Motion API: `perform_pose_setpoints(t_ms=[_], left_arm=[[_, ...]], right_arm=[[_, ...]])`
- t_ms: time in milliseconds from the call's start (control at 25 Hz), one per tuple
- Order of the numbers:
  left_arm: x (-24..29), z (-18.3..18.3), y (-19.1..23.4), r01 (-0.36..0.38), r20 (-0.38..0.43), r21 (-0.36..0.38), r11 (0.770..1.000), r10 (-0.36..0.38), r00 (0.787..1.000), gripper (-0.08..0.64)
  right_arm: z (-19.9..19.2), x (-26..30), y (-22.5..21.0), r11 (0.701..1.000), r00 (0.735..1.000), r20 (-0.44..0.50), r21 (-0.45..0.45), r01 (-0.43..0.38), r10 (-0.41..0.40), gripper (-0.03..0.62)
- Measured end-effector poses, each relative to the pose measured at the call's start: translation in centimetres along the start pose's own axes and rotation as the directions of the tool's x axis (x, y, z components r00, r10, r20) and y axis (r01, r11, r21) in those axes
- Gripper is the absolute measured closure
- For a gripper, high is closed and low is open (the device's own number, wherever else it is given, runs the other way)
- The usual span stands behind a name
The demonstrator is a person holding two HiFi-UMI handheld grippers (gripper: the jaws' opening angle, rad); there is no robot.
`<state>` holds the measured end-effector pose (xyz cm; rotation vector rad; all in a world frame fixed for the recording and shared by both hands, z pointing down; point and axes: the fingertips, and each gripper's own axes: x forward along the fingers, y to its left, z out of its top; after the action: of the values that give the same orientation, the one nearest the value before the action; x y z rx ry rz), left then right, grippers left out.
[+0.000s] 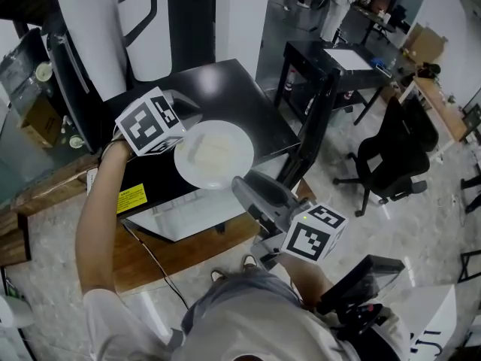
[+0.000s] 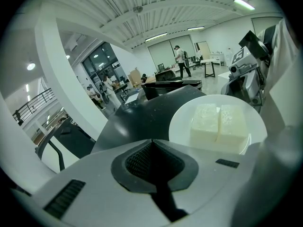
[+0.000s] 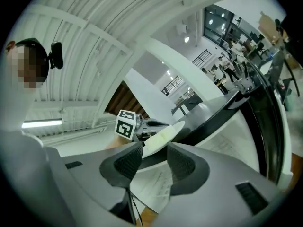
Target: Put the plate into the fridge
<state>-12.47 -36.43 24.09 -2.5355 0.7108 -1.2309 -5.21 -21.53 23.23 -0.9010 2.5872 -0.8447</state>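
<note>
My right gripper (image 3: 152, 157) gapes empty; my left gripper (image 2: 152, 150) is pinched closed on nothing, beside the plate (image 1: 194, 173) — grip its rim squarely, keeping the blocks (image 2: 218, 126) level.

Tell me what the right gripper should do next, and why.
Probably ease the right gripper forward until the near rim of the plate sits between its jaws: they stand open, with the plate edge-on just ahead, not yet between them.
</note>
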Motion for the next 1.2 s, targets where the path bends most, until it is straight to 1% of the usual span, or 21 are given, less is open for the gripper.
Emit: perform_pose_setpoints(t_ms=[160, 360, 520, 680, 920, 1200], left_arm=[[-0.6, -0.3, -0.2, 0.003, 0.004, 0.011, 1.0, -0.003, 1.0, 0.54], [0.7, -0.1, -0.1, -0.015, 0.008, 0.025, 1.0, 0.015, 1.0, 0.54], [0.6, 0.0, -0.1, -0.025, 0.011, 0.038, 0.999, 0.024, 1.0, 0.54], [0.7, -0.1, -0.2, -0.03, 0.021, 0.039, 0.999, 0.029, 0.999, 0.541], [0.6, -0.3, -0.4, -0.026, 0.016, 0.077, 0.997, 0.025, 1.0, 0.541], [-0.2, 0.5, -0.3, -0.023, 0.049, 0.07, 0.997, 0.02, 0.999, 0.54]], right_arm=[[-0.3, 0.8, 0.2, 0.999, 1.0, -0.002, 0.039, -0.006, 0.006, 0.437], [-0.6, 1.2, -0.9, 0.998, 0.999, -0.02, 0.053, -0.028, 0.03, 0.437], [-0.3, 1.3, -1.1, 0.993, 0.999, -0.009, 0.114, -0.033, 0.035, 0.437], [-0.3, 1.4, -1.6, 0.989, 0.999, -0.008, 0.144, -0.044, 0.045, 0.443], [-0.3, 1.3, -1.9, 0.962, 0.997, 0.005, 0.261, -0.08, 0.081, 0.477], [0.4, 1.6, -1.4, 0.941, 0.993, 0.024, 0.318, -0.114, 0.112, 0.5]])
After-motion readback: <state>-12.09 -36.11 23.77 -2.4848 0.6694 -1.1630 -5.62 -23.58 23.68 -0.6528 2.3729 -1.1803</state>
